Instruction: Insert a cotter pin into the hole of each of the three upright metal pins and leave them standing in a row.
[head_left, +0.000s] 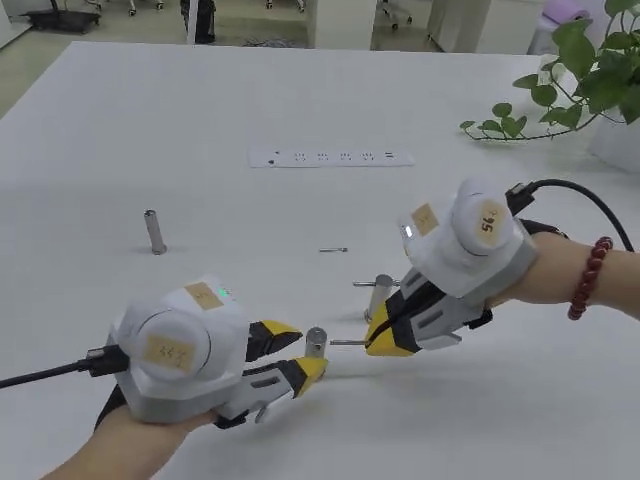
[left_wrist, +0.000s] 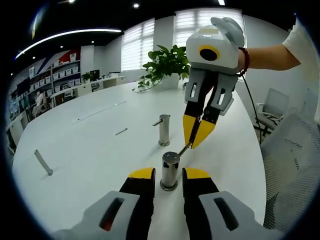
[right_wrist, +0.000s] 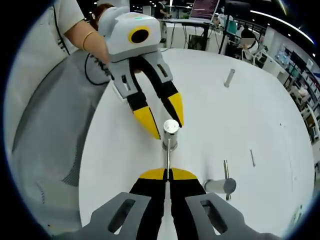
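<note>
While the left gripper (head_left: 303, 350) sits with jaws apart around the near pin (left_wrist: 170, 170), hold that pin steady so the right gripper (right_wrist: 168, 175), pinching a cotter pin (right_wrist: 168, 152), can slide it in straight and level.

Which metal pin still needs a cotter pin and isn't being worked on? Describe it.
Start at the white power strip on the table, then come toward the person and leftward in the head view: one upright metal pin stands alone there. Unlike the nearest pin at the left gripper and the fitted pin by the right gripper, it has no cotter pin in or at it.
</note>
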